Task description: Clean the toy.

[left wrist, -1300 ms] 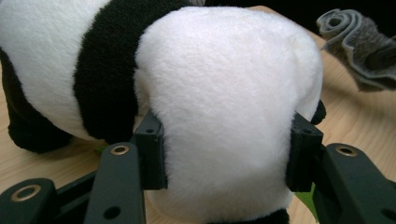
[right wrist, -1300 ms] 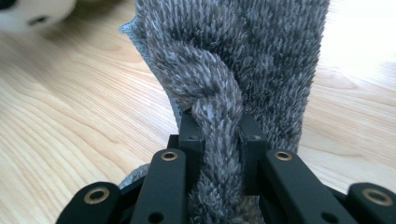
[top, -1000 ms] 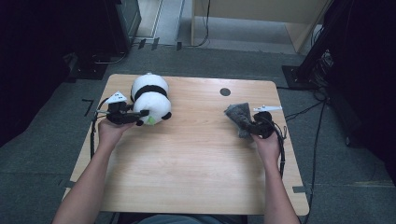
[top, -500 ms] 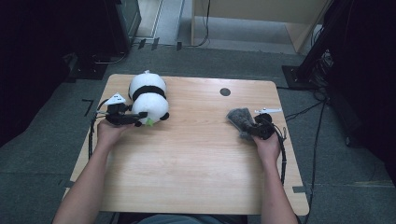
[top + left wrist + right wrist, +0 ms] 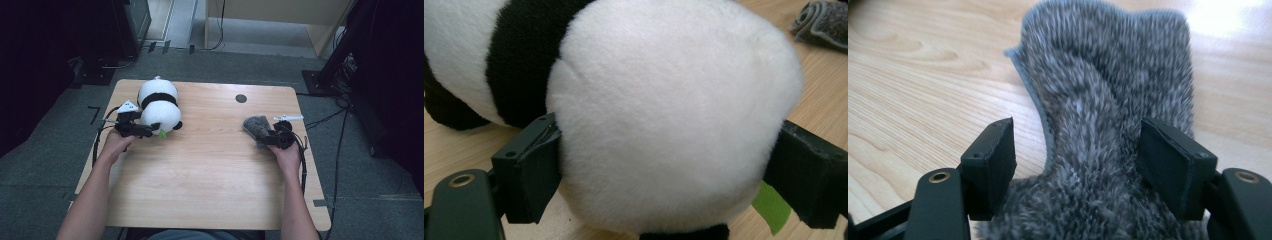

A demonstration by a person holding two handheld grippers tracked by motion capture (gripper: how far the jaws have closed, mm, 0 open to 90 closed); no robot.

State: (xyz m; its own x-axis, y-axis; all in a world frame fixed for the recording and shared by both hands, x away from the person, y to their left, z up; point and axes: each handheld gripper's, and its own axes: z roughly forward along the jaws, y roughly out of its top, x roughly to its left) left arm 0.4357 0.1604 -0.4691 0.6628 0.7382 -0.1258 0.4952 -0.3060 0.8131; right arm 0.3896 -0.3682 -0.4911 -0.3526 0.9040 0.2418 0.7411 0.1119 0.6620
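**Both tongs loosened around soft things**

On the counter (image 5: pixel 200 180), the panda (image 5: pixel 159 106) lies at about 10 o'clock from the centre, near the far left corner. The left tongs (image 5: pixel 150 132) reach in from its 7 o'clock side. In the left gripper view the jaws have just been opening; they stand wide at either side of the panda's (image 5: pixel 664 110) white round head, with the left pad (image 5: pixel 531 185) right at the fur. A green tag (image 5: pixel 774 207) pokes out beneath.

The grey cloth (image 5: pixel 257 128) lies at about 3 o'clock, near the right edge. The right tongs (image 5: pixel 267 140) have just been opening too: in the right gripper view the cloth (image 5: pixel 1108 115) runs between the parted jaws, with a gap at the left pad (image 5: pixel 998 160).
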